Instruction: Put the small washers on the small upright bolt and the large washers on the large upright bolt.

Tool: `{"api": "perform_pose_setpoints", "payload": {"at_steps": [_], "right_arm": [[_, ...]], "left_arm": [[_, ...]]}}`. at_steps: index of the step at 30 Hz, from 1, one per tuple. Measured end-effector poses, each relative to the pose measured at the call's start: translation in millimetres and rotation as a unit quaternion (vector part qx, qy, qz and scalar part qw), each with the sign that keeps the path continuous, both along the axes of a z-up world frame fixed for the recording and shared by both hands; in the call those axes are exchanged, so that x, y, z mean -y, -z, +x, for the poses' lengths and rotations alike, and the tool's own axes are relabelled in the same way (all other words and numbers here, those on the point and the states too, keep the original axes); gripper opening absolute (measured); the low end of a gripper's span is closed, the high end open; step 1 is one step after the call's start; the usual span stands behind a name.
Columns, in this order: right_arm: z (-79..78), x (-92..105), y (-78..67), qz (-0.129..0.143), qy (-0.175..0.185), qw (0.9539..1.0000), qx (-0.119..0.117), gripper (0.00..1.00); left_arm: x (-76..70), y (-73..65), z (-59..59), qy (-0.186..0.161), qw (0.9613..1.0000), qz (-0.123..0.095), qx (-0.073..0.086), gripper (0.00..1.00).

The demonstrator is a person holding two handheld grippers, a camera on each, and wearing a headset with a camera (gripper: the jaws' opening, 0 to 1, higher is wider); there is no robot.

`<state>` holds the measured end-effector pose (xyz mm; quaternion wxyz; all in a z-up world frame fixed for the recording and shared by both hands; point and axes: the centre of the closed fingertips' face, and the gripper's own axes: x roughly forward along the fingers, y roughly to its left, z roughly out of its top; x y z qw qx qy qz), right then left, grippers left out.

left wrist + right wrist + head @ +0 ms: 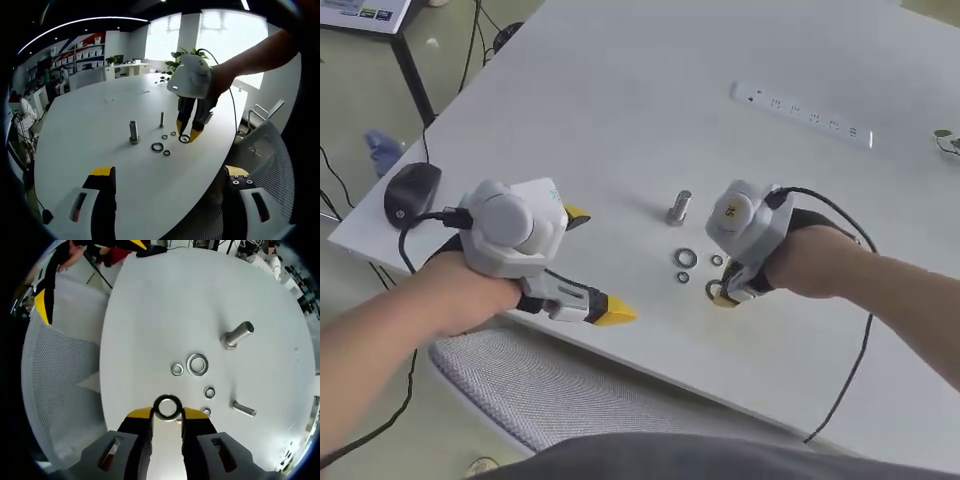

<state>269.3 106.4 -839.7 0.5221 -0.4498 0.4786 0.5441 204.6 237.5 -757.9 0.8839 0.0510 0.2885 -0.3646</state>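
– Large washer [156, 408]: where is it sitting?
– The right gripper's [167, 414] fingers [140, 415] are pinching it, low over the surface [150, 315]. The left gripper [168, 172] is hanging wide open, empty.
– Next?
– Probably carrying it over the large bolt [237, 335], hole centred.

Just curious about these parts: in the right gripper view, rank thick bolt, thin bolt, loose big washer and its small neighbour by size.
1. thick bolt.
2. loose big washer and thin bolt: look alike, unranked.
3. small washer, left of the big one.
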Motion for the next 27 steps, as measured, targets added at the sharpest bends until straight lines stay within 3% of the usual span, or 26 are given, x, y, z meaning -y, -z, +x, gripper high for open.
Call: {"api": "perform_pose_setpoints", "payload": {"at_steps": [8, 13, 19, 22, 24, 27], "right_arm": [[-2.4, -3.4, -22.0, -0.002, -0.006, 1.0000, -0.003, 0.20], [-1.6, -7.7, -34.9, 0.006, 0.010, 0.9997, -0.019, 0.21], [5.1, -11.6, -49.1, 0.006, -0.001, 0.9999, -0.010, 0.21], [12.7, -14.1, -56.0, 0.004, -0.005, 0.9999, -0.011, 0.21], [27.4, -14.8, -51.8, 0.001, -0.008, 0.9999, -0.006, 0.21], [39.0, -20.1, -57.1, 0.004, -0.007, 1.0000, -0.003, 0.21]], "left_arm": [[-1.2, 0.6, 1.8, 0.000, 1.0000, 0.003, -0.001, 0.87], [-2.2, 0.6, 2.3, -0.001, 1.0000, 0.003, -0.002, 0.87], [-1.7, 2.8, 1.0, 0.000, 1.0000, 0.005, -0.003, 0.87], [-2.1, 1.5, 1.5, -0.002, 1.0000, 0.002, -0.002, 0.87], [-2.6, 2.4, 1.2, -0.003, 1.0000, 0.003, -0.005, 0.87], [-2.9, 3.7, 0.9, 0.000, 1.0000, 0.007, -0.006, 0.87]]}}
